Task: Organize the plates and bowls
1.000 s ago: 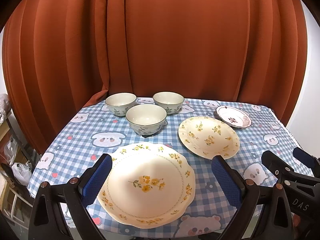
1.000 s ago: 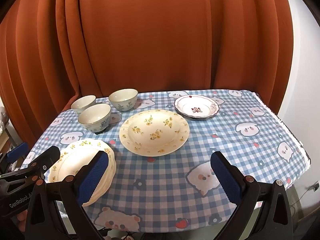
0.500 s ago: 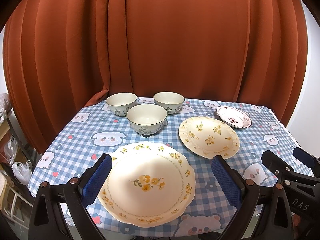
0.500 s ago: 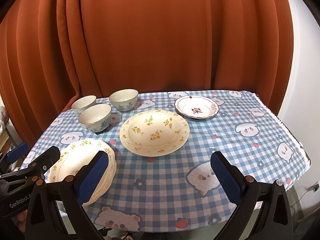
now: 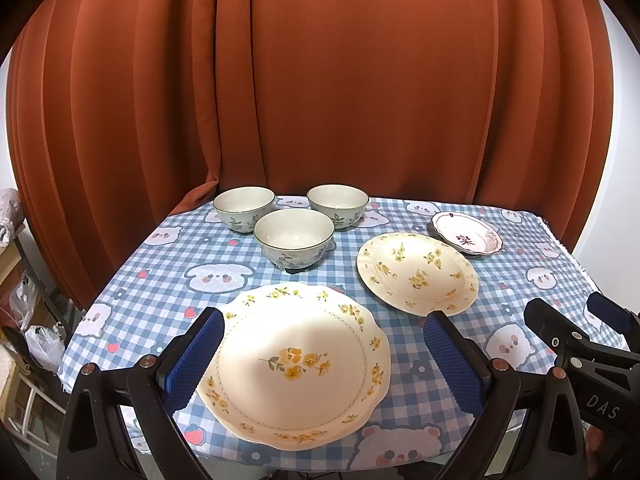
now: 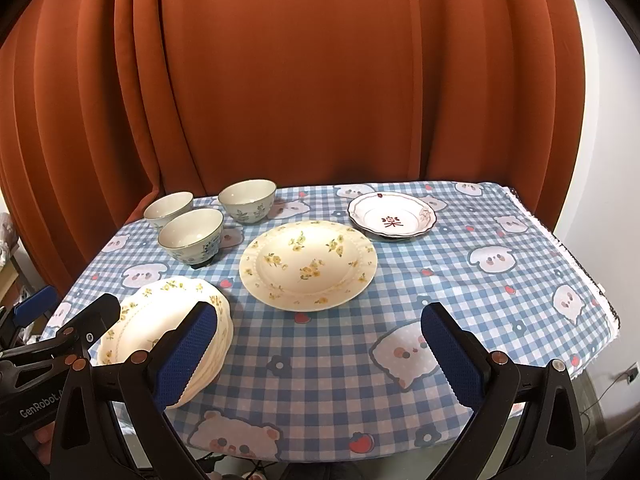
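Rust-red curtain [image 5: 360, 80] behind blue checked bear tablecloth [image 6: 460, 280] | three pale green bowls [image 5: 294, 236] far left | big scalloped yellow-flower plate [image 5: 296, 364] near left | round yellow-flower plate [image 6: 308, 264] middle | small white plate with red character [image 6: 390, 214] far right | left gripper [image 5: 324, 354] reads "GenRobot", jaws apart, empty | right gripper [image 6: 320, 350] reads "DAS", jaws apart, empty

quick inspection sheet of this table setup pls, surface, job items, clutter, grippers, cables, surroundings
surface: checked tablecloth with bear prints covers the table, lying flat.
job's things: three bowls upright, grouped at the back left; scalloped plate at the near edge; yellow-flower plate mid-table; small red-motif plate at the back right. Nothing stacked that can be told for sure.
clutter: nothing seen on the cloth.
grippers: left gripper open over the scalloped plate, not touching it; right gripper open over bare cloth.
cables: a cord and wall socket low on the right.
surroundings: rust curtain behind; bags and shelving at the left.
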### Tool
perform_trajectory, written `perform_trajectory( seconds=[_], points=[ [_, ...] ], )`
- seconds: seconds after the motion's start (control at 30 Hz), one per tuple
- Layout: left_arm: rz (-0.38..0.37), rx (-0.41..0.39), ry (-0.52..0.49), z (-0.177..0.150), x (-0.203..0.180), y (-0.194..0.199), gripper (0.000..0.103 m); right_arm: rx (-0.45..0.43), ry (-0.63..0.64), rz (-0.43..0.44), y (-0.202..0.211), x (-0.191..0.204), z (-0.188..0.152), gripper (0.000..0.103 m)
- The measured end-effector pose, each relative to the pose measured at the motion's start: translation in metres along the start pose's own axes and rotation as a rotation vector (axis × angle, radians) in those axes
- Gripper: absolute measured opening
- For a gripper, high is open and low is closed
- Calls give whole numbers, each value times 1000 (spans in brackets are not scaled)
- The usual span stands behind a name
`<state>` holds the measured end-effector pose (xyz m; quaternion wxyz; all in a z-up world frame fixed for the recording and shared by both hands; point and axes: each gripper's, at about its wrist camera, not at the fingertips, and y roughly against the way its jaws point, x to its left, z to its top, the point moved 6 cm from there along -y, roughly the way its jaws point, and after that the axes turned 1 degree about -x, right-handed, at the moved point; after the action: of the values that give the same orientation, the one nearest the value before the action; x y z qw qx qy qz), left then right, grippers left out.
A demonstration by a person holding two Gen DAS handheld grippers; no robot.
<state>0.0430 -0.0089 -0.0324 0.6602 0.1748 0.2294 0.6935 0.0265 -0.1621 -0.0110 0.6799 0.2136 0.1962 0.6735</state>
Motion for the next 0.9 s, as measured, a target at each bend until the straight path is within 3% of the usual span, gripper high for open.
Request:
perform_trajectory(
  seconds=[0.9],
  points=[
    [1, 13, -3, -1, 2, 3, 100, 11, 1, -1, 0, -2, 1, 103]
  ],
)
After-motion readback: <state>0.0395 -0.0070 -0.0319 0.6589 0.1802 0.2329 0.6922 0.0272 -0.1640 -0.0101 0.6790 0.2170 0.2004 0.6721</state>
